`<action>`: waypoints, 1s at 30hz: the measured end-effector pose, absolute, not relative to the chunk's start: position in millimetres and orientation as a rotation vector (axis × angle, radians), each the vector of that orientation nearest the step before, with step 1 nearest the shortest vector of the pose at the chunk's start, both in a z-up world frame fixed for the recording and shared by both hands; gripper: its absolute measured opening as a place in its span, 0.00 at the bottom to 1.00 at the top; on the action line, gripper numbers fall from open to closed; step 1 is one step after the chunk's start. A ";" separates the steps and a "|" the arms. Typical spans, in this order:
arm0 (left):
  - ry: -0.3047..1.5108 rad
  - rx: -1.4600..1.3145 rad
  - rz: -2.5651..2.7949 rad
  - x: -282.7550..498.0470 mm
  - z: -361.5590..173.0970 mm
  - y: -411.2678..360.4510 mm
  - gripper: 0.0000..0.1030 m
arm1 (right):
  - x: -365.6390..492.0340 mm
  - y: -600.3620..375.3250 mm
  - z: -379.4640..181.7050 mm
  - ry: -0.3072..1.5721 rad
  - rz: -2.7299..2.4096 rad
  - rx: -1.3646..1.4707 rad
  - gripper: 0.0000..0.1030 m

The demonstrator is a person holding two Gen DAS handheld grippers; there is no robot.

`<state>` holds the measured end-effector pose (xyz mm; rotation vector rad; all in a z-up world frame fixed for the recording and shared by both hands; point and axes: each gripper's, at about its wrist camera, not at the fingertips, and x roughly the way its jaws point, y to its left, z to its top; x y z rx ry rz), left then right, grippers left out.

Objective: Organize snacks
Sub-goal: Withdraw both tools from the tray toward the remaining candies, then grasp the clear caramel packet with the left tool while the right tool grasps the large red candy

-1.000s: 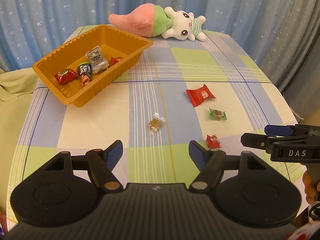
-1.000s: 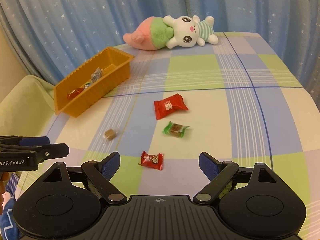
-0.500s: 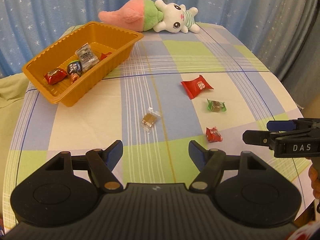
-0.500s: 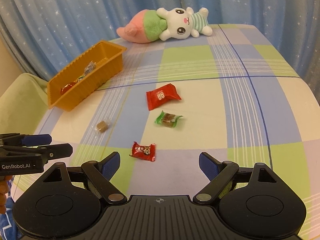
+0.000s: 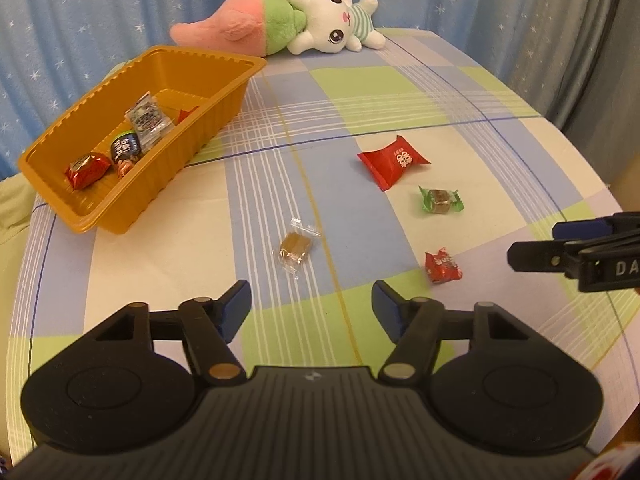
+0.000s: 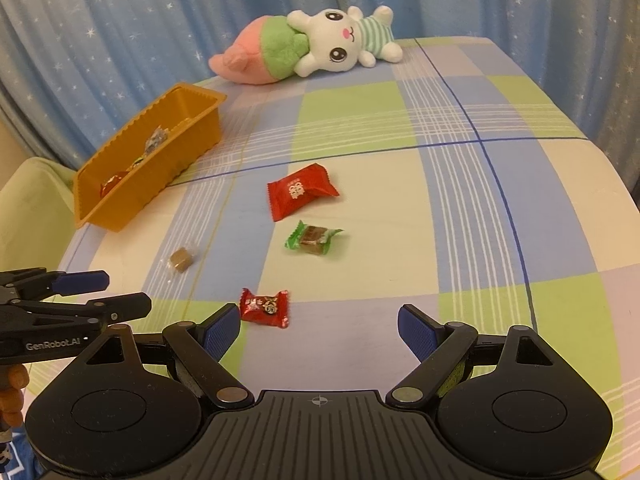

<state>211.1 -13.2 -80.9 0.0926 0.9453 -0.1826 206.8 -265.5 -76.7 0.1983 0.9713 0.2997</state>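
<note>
Blue star-print curtains (image 5: 100, 20) back a table covered by a checked cloth (image 5: 360, 92) of blue, green and cream. At far left sits an orange tray (image 5: 224, 100), its long axis running from near-left to far-right; the left wrist view looks into it and shows several wrapped snacks, whereas the right wrist view shows mostly its outer wall, the contents hard to make out. Right of the tray, a clear-wrapped brown candy (image 5: 295, 247) lies lengthwise toward the far right. Next come a small red candy (image 6: 265, 307) lying crosswise, a green-wrapped candy (image 6: 313, 237) also crosswise, and a large red packet (image 6: 301, 191), all apart from one another. A plush rabbit (image 6: 312, 46) lies at the far edge. The left gripper (image 5: 311, 307) hovers with jaws spread, empty, near the brown candy. The right gripper (image 6: 319, 327) is likewise spread and empty, the small red candy just beside its left finger; in the left wrist view it is cut off at the frame edge.
</note>
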 end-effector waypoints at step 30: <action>1.011 0.185 -0.255 280.6 -123.1 -14.9 0.23 | 224.8 -268.3 -83.6 0.990 0.203 0.232 0.83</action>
